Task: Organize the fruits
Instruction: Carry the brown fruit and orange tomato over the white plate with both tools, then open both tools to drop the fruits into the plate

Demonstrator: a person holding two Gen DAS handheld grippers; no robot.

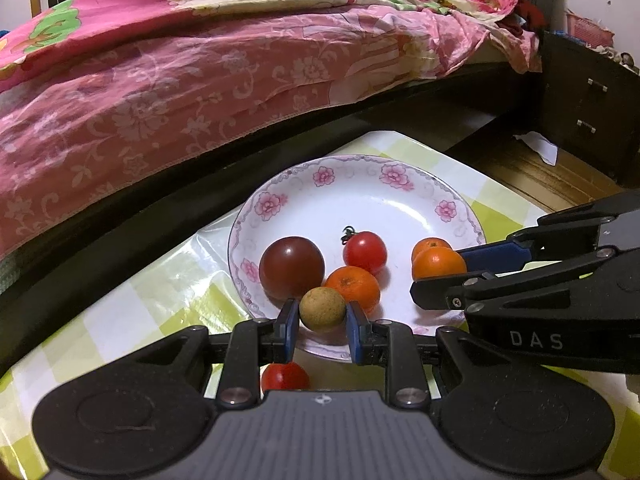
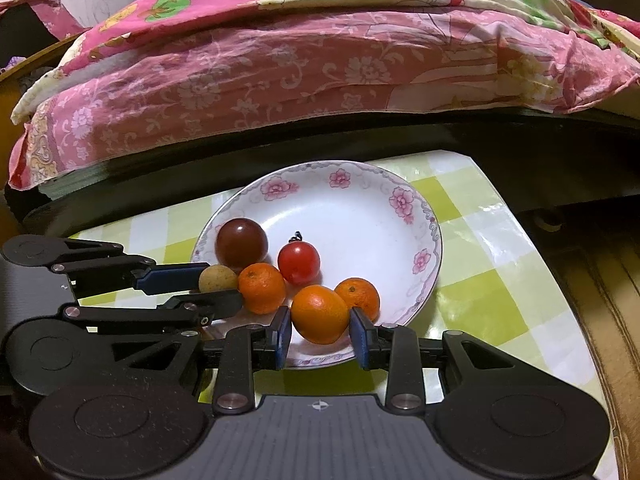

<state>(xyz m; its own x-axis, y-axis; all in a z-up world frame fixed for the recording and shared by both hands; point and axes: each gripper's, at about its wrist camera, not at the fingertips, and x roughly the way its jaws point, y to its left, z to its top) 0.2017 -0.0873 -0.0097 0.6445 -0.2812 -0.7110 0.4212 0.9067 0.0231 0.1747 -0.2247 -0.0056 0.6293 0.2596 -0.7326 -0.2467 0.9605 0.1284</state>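
Bed (image 1: 200, 80): fills the upper half of both views, draped in a pink floral quilt.

Worktop (image 2: 480, 264): green-and-white check cover, lower half of frame, just below the bed's dark edge.

Plate (image 2: 352, 208): white, pink flower rim, centre of frame on the worktop.

Left tongs (image 1: 322, 314): bottom centre of the left view, over the plate's near rim; blue pads closed narrowly against both sides of the tan round fruit (image 1: 322, 309), which they hold.

Right tongs (image 2: 320, 326): bottom centre of the right view, pads pressed to either side of the larger orange (image 2: 319, 314) above the plate's near rim.

Dark red tomato (image 1: 291, 267): left part of the plate, just beside the tan fruit.

Orange (image 1: 354, 288): mid-plate, right of the tan fruit.

Orange (image 2: 357, 297): right of the held one, near the rim.

Red cherry tomato (image 1: 365, 252): plate centre, stem attached.

Second red cherry tomato (image 1: 285, 376): on the worktop off the plate, bottom of frame, partly hidden under the left tongs.
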